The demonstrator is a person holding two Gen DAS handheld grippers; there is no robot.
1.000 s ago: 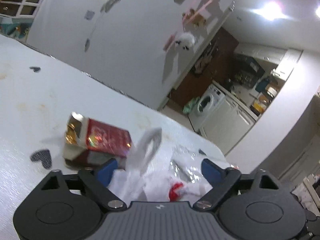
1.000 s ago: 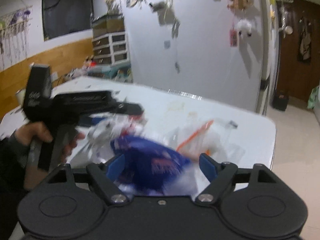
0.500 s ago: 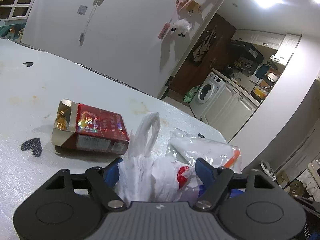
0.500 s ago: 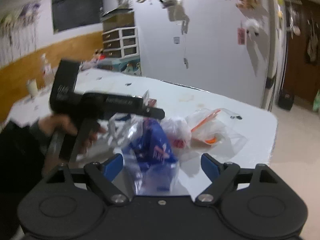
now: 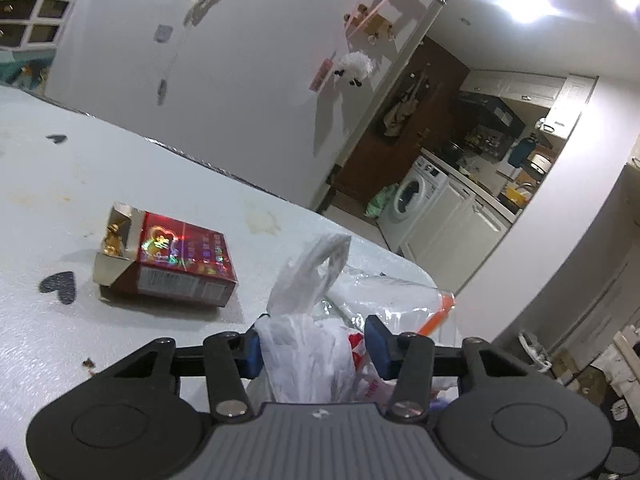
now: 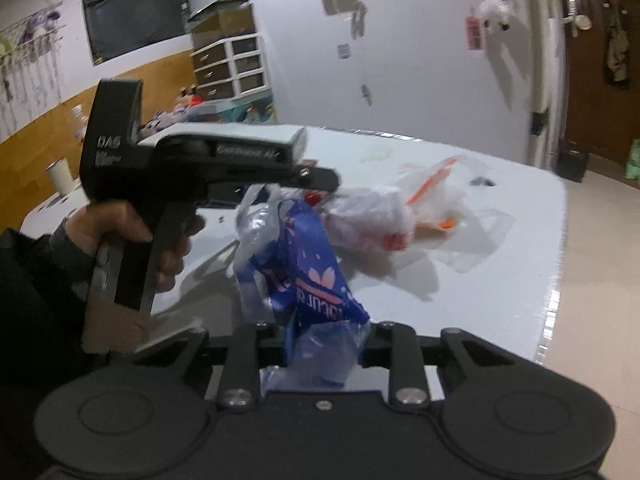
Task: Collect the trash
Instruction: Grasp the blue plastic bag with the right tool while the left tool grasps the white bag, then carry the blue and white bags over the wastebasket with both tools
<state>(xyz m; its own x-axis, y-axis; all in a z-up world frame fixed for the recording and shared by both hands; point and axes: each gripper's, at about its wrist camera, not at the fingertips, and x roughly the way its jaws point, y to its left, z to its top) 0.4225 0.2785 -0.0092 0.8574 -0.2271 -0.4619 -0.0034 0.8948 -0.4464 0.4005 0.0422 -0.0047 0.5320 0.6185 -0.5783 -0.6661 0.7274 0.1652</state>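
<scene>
A crumpled white plastic bag (image 5: 304,344) sits bunched between the blue pads of the left gripper (image 5: 314,346), whose jaws are closing and already press against the bag on both sides; one looped handle of the bag stands up above the pads. Just beside it, toward the rounded far corner of the white tabletop (image 5: 52,340), lies a clear zip bag (image 5: 400,300) with an orange seal strip, touching the white bag. To the other side, a little apart from the bag, a red cigarette pack (image 5: 168,258) lies flat with its lid torn open, gold foil showing, and a black heart sticker (image 5: 60,286) just beside it. The right gripper (image 6: 326,344) is closing on a blue printed wrapper (image 6: 308,276) wrapped in clear film, the wrapper squeezed between its pads and rising tilted above them. From that side a hand (image 6: 132,240) in a dark sleeve holds the left gripper's handle. Beyond the tabletop's far edge stands a white fridge door (image 5: 248,80) with magnets.
</scene>
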